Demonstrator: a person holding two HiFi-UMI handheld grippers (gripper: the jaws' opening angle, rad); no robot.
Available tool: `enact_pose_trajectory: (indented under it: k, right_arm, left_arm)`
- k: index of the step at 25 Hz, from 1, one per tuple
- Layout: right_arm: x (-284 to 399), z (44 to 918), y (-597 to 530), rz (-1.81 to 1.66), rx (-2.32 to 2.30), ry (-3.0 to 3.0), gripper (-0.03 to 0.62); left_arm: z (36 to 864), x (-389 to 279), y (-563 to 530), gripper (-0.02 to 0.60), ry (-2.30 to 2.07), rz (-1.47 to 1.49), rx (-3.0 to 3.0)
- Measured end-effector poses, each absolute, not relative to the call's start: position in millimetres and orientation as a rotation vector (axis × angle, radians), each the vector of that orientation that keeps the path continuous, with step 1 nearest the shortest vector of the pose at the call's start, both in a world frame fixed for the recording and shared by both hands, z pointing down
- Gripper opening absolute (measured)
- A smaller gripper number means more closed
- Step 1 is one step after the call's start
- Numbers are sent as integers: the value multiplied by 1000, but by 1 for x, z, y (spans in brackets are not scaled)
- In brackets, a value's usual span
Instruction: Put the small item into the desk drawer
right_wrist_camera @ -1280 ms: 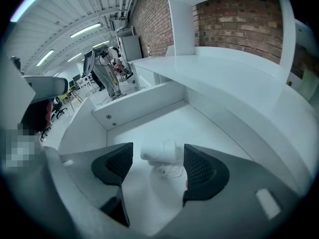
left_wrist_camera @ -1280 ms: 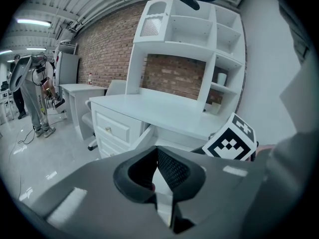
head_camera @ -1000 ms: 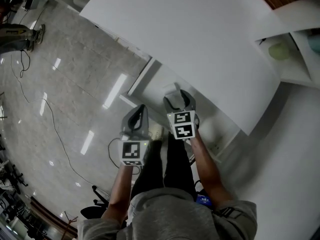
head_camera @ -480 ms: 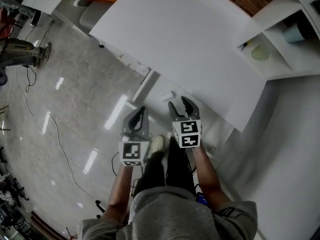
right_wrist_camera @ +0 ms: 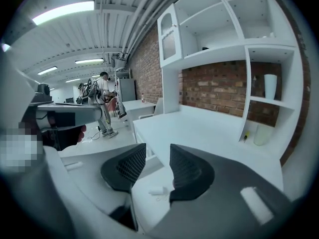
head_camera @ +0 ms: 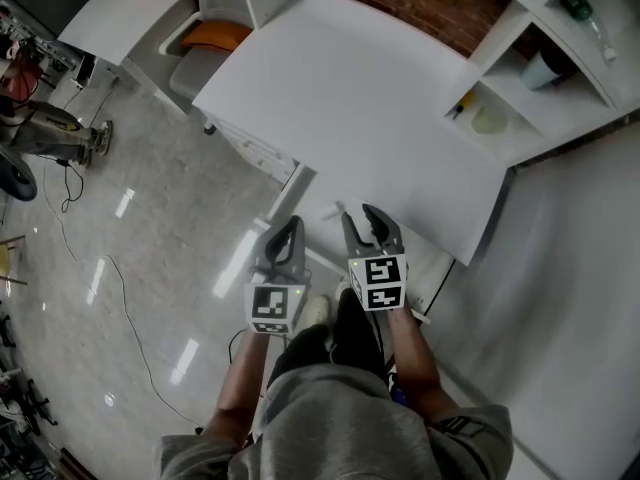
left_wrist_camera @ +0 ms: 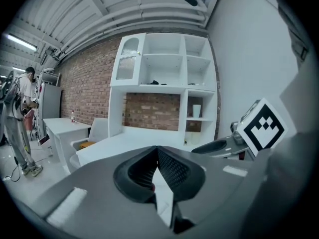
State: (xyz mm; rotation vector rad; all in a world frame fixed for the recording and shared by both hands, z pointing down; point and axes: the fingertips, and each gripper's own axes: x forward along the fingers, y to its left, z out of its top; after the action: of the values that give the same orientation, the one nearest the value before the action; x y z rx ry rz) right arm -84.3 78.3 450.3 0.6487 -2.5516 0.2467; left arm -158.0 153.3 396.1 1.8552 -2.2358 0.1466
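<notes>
The small white cylindrical item (head_camera: pixel 330 211) lies on its side on the floor of the open white drawer (head_camera: pixel 318 186), which is pulled out from under the front edge of the white worktop (head_camera: pixel 350 98). In the head view it shows between the tips of the two tools, nearer the right one and just to the left of its jaws.

The right tool (head_camera: pixel 360 218) is held above the drawer and tilted down towards it. Its jaws stand a narrow gap apart and have just been closing, with nothing gripped. In the right gripper view, the item (right_wrist_camera: pixel 157 190) appears through that gap (right_wrist_camera: pixel 155 156), well below the pads and touching neither.

The left tool (head_camera: pixel 290 230) is held beside the right one, over the drawer's left edge. In the left gripper view, its jaws meet at the tips (left_wrist_camera: pixel 157 151), closed on nothing. The item is out of sight there.
</notes>
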Motion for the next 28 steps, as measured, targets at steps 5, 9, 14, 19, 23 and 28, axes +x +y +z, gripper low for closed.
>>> enact_pose_trajectory:
  k: [5, 9, 14, 19, 23, 28]
  right_arm:
    - [-65, 409, 82, 195, 713, -2604, 123]
    - [-45, 381, 86, 170, 785, -2631, 89]
    - [-14, 356, 96, 139, 880, -2651, 52]
    - [13, 340, 111, 116, 940, -2650, 23]
    - [32, 333, 123, 91, 994, -2636, 5]
    - [52, 335, 139, 59, 1036, -2609, 3]
  left_arm:
    - [369, -147, 160, 12, -2248, 148, 1894]
    - [352, -136, 166, 12, -2248, 149, 1924]
    - [333, -117, 177, 12, -2248, 139, 1972]
    - [320, -100, 187, 12, -2235, 133, 2021]
    - [314, -85, 197, 12, -2218, 133, 2060]
    - [314, -71, 210, 12, -2194, 137, 2095]
